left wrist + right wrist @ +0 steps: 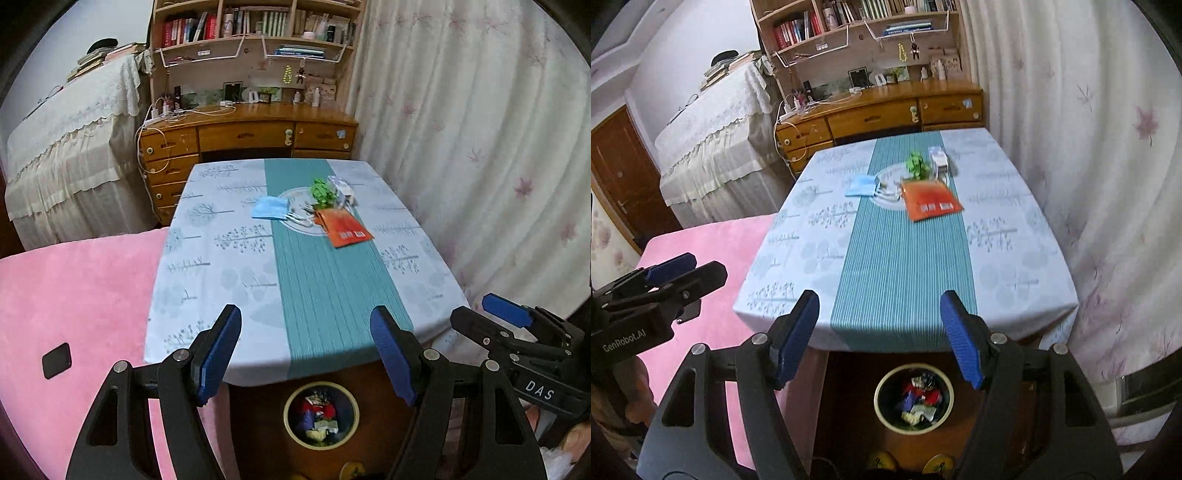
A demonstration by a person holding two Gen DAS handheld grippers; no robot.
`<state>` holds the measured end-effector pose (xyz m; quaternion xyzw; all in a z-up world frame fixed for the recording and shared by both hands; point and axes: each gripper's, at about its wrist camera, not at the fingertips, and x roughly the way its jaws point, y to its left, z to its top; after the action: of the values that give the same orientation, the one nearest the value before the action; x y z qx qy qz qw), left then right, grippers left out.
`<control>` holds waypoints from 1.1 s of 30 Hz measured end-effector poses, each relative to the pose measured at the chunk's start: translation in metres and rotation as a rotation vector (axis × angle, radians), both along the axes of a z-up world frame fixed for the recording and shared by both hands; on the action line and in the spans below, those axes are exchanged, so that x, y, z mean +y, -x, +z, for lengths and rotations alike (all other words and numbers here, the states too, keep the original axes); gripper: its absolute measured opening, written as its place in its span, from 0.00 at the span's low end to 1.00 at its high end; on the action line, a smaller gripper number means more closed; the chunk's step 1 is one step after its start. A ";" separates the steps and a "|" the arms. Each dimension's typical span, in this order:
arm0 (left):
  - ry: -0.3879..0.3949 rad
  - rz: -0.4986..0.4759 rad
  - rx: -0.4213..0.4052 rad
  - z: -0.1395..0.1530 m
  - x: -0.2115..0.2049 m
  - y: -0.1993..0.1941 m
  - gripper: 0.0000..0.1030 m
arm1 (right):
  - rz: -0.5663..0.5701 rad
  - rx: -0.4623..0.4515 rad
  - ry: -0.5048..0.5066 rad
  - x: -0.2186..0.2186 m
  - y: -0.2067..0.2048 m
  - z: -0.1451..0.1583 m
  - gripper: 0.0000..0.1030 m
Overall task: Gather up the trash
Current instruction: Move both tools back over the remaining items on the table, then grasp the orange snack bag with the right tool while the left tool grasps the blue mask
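On the far half of the table [229, 280] [1015, 258] lies a cluster of trash around a plate: a blue face mask [269, 209] [861, 185], an orange packet [347, 229] [931, 201], a green crumpled wrapper [321, 190] [916, 165] and a small white box [341, 190] [939, 160]. A round bin [321, 415] [913, 398] with colourful wrappers inside stands on the floor below the table's near edge. My left gripper [306, 354] and right gripper [879, 338] both hang open and empty above the near edge, side by side.
A pink-covered surface [74, 302] [713, 251] adjoins the table on the left. A flowered curtain [498, 147] [1108, 166] hangs along the right. A wooden desk with shelves [251, 129] [879, 110] stands behind the table, a lace-draped piece [74, 147] at the far left.
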<state>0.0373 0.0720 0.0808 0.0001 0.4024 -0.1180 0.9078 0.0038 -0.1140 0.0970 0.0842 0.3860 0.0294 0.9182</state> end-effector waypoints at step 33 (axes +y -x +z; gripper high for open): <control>-0.004 0.412 0.344 -0.201 -0.061 -0.356 0.71 | 0.288 0.217 0.271 -0.048 -0.429 -0.246 0.67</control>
<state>0.3934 0.0109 -0.1199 -0.1000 0.5424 0.0717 0.8311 0.4330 -0.1622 -0.1493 -0.0932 0.4908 0.0987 0.8606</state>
